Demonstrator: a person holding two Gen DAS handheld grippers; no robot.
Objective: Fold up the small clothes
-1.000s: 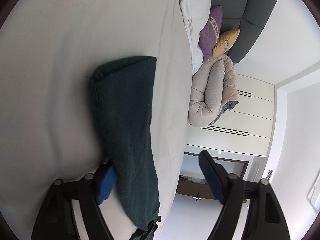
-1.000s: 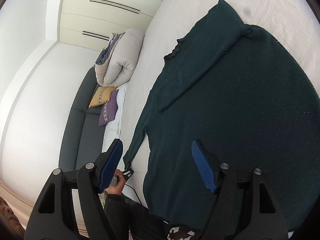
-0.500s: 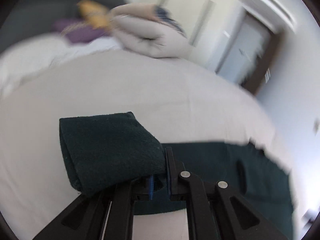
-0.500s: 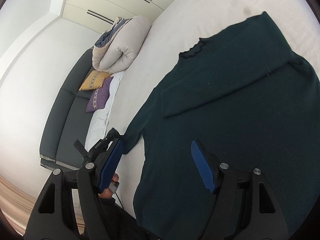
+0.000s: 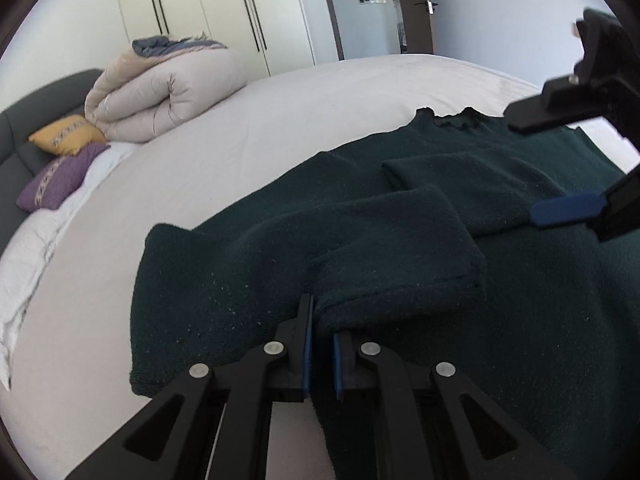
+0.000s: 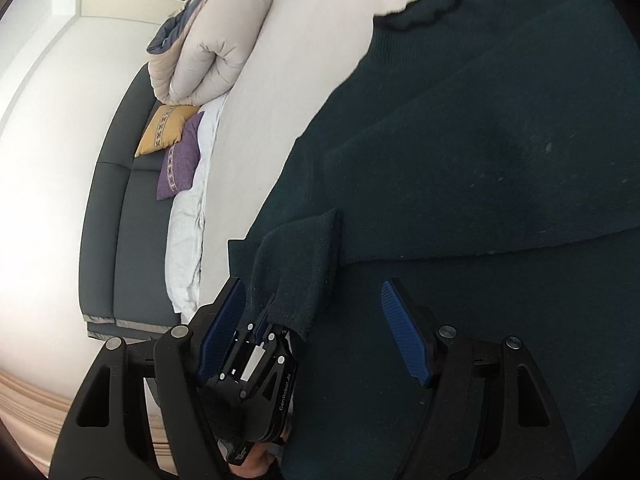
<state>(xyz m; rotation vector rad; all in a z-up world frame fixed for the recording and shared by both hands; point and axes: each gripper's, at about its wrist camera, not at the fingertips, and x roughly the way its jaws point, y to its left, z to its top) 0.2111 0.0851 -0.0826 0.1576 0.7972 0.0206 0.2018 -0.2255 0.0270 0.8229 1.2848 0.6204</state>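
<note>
The left tool (image 5: pixel 319 338) pinches the sweater's (image 5: pixel 520 280) sleeve cuff (image 5: pixel 400 264) at lower centre. The right tool (image 6: pixel 316 332) gapes wide, its far side cut off by the frame's right edge in the left view.

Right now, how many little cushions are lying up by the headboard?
2. A yellow cushion leans against the dark headboard, below the rolled duvet. A purple cushion lies just in front of the yellow one. More could be hidden behind the duvet.

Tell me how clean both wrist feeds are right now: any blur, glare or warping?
Left wrist view: sharp, evenly lit, only fisheye bending of the bed; the left gripper pinching the sleeve reads clearly. Right wrist view: the wall is washed out by glare, the sweater looks dark and slightly soft, and the right gripper is crisp.
</note>
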